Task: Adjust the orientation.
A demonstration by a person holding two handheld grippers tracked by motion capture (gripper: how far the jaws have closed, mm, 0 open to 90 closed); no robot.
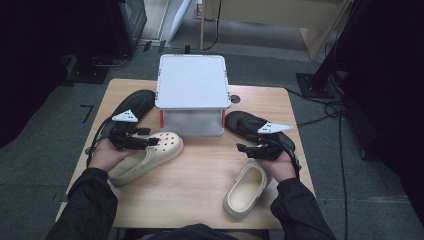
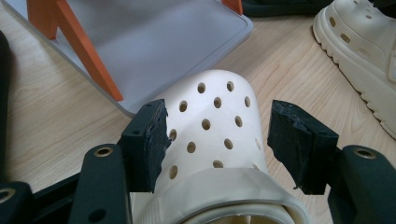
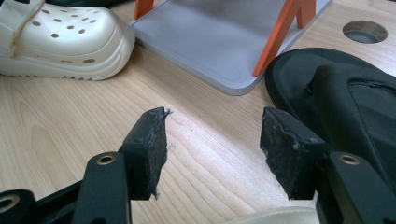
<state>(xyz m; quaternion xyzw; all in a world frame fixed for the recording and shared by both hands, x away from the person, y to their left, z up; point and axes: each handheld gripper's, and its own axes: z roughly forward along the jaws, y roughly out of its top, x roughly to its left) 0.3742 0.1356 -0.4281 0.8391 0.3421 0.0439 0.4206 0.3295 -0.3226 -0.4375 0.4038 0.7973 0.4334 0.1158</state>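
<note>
Perforated cream foam clog [image 2: 212, 135] lies between the parted pads of the left gripper [image 2: 217, 140], perhaps brushing one; its smooth twin [image 1: 246, 188] sits near the table's [image 1: 200, 175] front right corner, just under the right gripper [image 3: 212, 149], jaws apart over bare woodgrain.

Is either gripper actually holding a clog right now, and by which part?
No. The left gripper straddles a cream clog's toe, jaws open; the right gripper is open over bare table.

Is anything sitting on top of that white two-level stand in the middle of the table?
No, the flat top of the stand is bare in the high view; all four shoes lie on the table around it.
</note>
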